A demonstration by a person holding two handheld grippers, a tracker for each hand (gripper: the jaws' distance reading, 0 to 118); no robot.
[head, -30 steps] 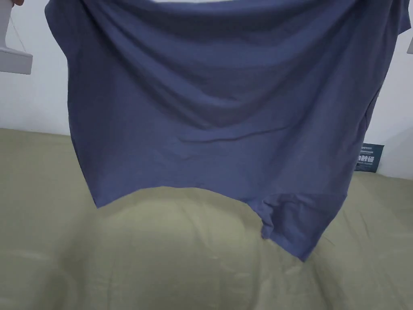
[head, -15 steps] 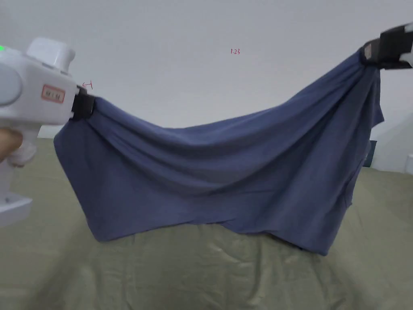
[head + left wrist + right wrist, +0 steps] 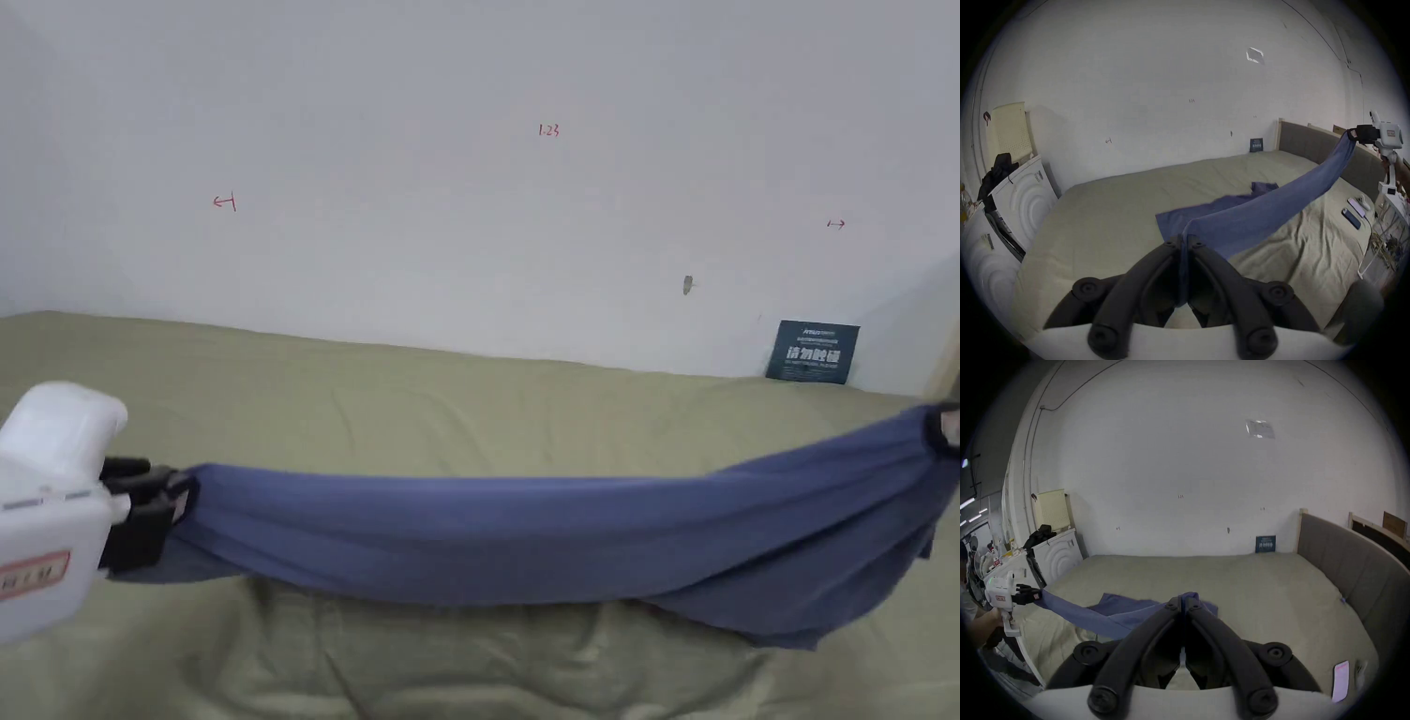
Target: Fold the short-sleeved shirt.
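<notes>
My left fingers [image 3: 1180,240] are clamped tight on one edge of the shirt [image 3: 525,534], cloth pinched right between the tips, and my right gripper [image 3: 1182,600] is closed the same way on the opposite edge. The left gripper [image 3: 155,511] sits low at the near side of the bed [image 3: 403,412], the other is out at the far right, and the shirt spans between them as a sagging blue band. Its far part already lies on the sheet, spread out behind the band, while the held edge hangs just above the bedding.

I judge this to be the laying-down, with the folds themselves not yet begun. The risk is in how the slack lands: the middle droops lower than the ends, so it could touch first and bunch or double under itself, leaving creases. My right side also rides higher than my left, so one end may settle skewed. If I let go before the edge is pulled taut, the shirt will lie rumpled, and each fold after that will come out crooked
</notes>
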